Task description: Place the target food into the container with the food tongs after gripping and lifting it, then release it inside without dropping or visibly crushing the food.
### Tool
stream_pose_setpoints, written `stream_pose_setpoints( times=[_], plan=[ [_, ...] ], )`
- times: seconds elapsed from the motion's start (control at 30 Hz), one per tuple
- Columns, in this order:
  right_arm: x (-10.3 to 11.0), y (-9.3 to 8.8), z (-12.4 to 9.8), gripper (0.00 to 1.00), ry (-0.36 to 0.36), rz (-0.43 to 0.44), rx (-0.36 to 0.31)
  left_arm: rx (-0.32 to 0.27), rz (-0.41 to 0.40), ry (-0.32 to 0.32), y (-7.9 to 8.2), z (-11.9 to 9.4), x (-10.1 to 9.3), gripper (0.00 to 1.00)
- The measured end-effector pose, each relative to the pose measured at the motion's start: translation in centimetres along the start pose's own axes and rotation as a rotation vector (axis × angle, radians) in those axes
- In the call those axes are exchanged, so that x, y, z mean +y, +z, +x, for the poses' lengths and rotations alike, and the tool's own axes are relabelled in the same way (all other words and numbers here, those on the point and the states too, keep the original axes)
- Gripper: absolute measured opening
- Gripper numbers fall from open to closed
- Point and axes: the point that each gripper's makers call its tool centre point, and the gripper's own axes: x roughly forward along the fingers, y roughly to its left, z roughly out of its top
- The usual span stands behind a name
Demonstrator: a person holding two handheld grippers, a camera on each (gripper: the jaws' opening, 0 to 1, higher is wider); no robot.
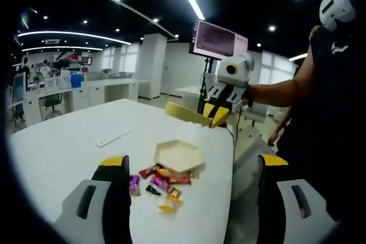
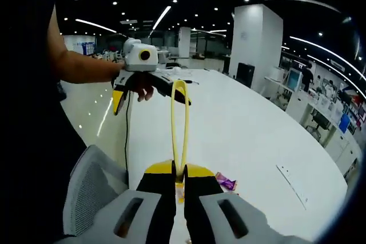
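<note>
Two jaws of the left gripper (image 1: 191,184) rose from the bottom of the left gripper view, spread wide with nothing between them. Between them, farther along the white bench (image 1: 68,141), lay a heap of wrapped sweets (image 1: 160,184), red, purple and yellow, touching the near edge of a pale hexagonal tray (image 1: 178,155). The tray lay flat and looked empty inside. To the left of it a thin white strip (image 1: 114,137) lay on the bench, well apart from the heap. Past the tray, at the far edge of the bench, the right gripper (image 1: 216,115) hung in a person's hand (image 1: 247,96), with the yellow tongs (image 1: 186,114) reaching out from it toward the left. To the right of that a screen (image 1: 220,40) stood on a stand.

In the right gripper view, the left gripper (image 2: 137,92) showed at upper left in a hand (image 2: 142,86), its yellow-tipped jaws apart. Lower left stood a grey mesh chair (image 2: 91,184). At centre the right gripper (image 2: 177,184) had its jaws pressed together on the yellow tongs (image 2: 179,124), which stood up from them as a narrow loop. Just right of the jaws a purple sweet (image 2: 225,183) lay on the bench (image 2: 257,135), and farther right lay the white strip (image 2: 291,186).
</note>
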Motion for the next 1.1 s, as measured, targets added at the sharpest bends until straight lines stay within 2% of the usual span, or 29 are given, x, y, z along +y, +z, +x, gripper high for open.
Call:
stream_pose_setpoints(
  times=[0.13, 0.53, 0.77, 1.1],
  plan=[
    [0.9, 1.2, 0.4, 0.02, 0.021, -0.008, -0.027, -0.017, -0.021, -0.033, 0.6, 0.7, -0.7, 0.82],
    [3.0, 2.9, 1.7, 0.02, 0.081, 0.010, -0.079, -0.054, -0.029, -0.104, 2.4, 1.3, -2.4, 0.60],
    [4.0, 3.4, 1.9, 0.03, 0.127, 0.024, -0.094, -0.033, -0.017, -0.142, 2.3, 1.4, -3.4, 0.33],
    [4.6, 3.5, 1.7, 0.03, 0.170, 0.037, -0.108, -0.020, -0.024, -0.158, 1.9, 1.4, -3.7, 0.19]
  ],
)
